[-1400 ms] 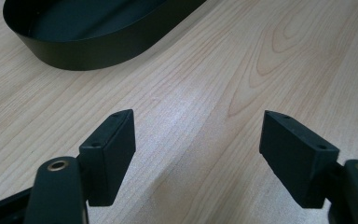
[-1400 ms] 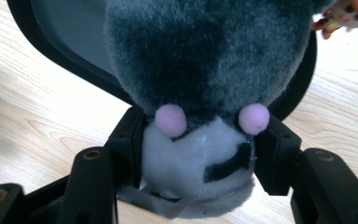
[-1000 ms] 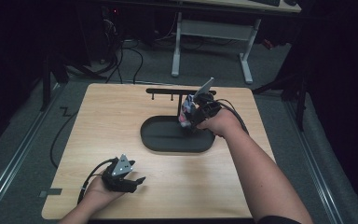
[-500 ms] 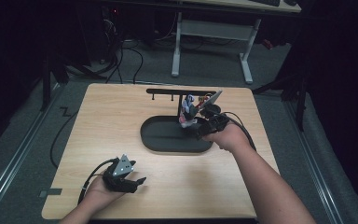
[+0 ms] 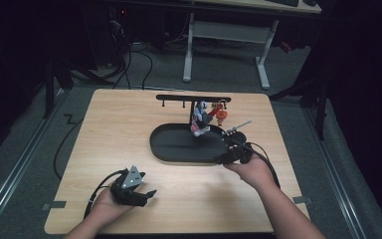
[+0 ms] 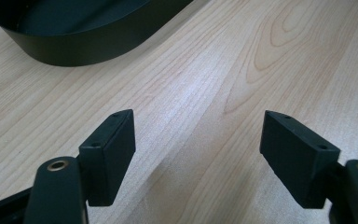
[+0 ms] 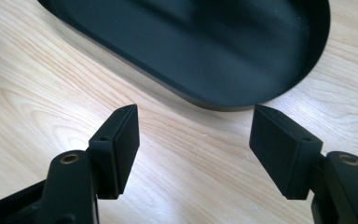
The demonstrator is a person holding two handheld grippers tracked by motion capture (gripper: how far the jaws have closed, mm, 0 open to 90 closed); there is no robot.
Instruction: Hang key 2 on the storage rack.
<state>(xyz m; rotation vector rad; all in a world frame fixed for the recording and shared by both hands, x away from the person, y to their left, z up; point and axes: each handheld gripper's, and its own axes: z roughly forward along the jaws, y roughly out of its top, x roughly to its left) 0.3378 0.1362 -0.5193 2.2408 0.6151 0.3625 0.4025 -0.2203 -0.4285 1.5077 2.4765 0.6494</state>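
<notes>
Two hand-held grippers: we see both on the worktop [image 5: 104, 129], and both hold nothing.
Left hand-held gripper [image 5: 138, 195]: it sits low at the near left, in the person's left hand [image 5: 110, 204]. In the left gripper view its jaws stand wide apart with bare wood between them.
Cable [image 5: 99, 184]: it loops from the left hand-held gripper, close by the hand.
Black tray [image 5: 176, 149]: it is in the middle of the worktop, long and round at the ends. We see nothing lying in its open part.
Rack [image 5: 194, 98]: a thin black bar stands at the far side of the tray. Little bright toys [image 5: 201, 119] hang from it, a grey and pink one and a red one [image 5: 221, 114]. We cannot tell what they are.
Right hand-held gripper [image 5: 225, 160]: it is just at the near right rim of the tray. In the right gripper view its jaws are wide open, and the tray rim is just past them.
What could go wrong: we think the right hand-held gripper could bump the tray rim and push the tray, since it is so close.
What else could go wrong: if the tray slides, the rack may shake and the hanging toys may swing or drop off.
Cable trouble: we think a cable could catch on the tray if a hand moves fast.
</notes>
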